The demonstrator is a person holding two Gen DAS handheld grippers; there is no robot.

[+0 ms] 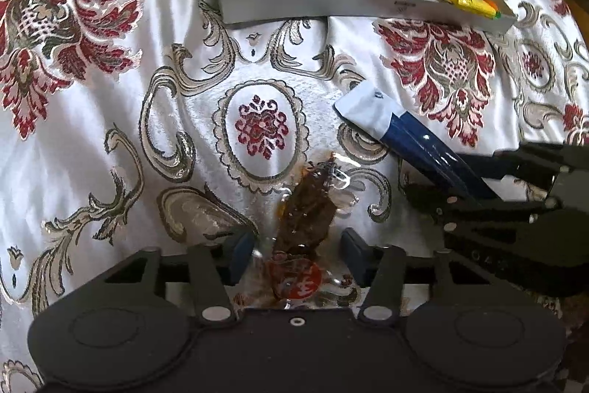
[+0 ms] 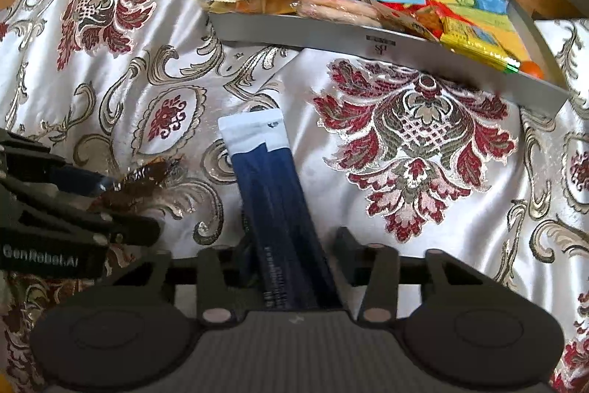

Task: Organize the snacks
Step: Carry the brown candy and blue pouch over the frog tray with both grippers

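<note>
Left claw [image 1: 298, 245] low, fingers spread apart, right claw [image 2: 294, 245] alongside, fingers likewise apart

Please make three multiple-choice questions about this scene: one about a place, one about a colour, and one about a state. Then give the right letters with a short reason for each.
1. Where does the grey tray stand?
A. on the patterned cloth, beyond both tongs
B. on a bare floor
C. inside a drawer

2. What colour is the long packet between the right tongs?
A. green with a red end
B. dark blue with a white end
C. plain orange

3. How do the left tongs stand around the clear-wrapped brown snack?
A. far from it
B. one finger on each side, with gaps
C. pressing it flat

Answers: 1 A, cloth shows around and under the tray. 2 B, both views show navy with a white tip. 3 B, space shows beside the wrapper.
</note>
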